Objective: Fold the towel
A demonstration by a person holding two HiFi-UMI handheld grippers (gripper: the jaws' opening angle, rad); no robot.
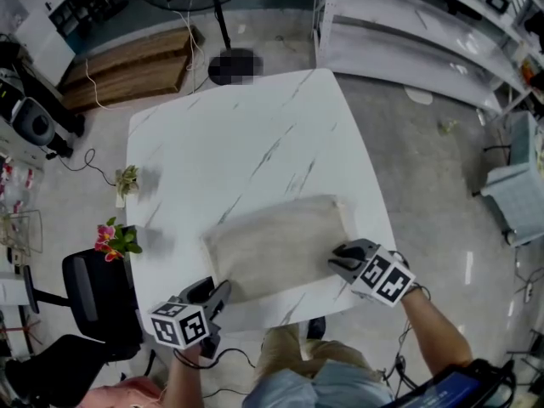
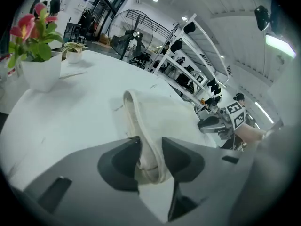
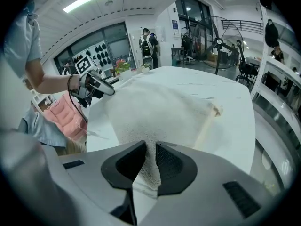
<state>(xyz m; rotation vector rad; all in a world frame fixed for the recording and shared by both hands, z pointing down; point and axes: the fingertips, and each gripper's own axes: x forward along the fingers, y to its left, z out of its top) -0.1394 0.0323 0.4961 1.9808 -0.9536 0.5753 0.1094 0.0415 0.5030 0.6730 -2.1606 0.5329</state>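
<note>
A beige towel (image 1: 276,245) lies folded on the white marble table (image 1: 238,134), close to its near edge. My left gripper (image 1: 219,289) is at the towel's near left corner; in the left gripper view the left gripper (image 2: 150,147) is shut on the bunched layers of the towel (image 2: 160,121). My right gripper (image 1: 338,257) is at the near right corner. In the right gripper view the right gripper (image 3: 150,157) pinches the edge of the towel (image 3: 155,112) between narrow jaws. Each gripper shows in the other's view: the right gripper (image 2: 221,124) and the left gripper (image 3: 99,86).
A white pot of pink flowers (image 1: 115,238) and a small green plant (image 1: 127,179) stand at the table's left edge. A black chair (image 1: 98,300) is at the left front. Metal shelves (image 1: 425,32) run along the back right, and a fan stand (image 1: 223,24) stands behind the table.
</note>
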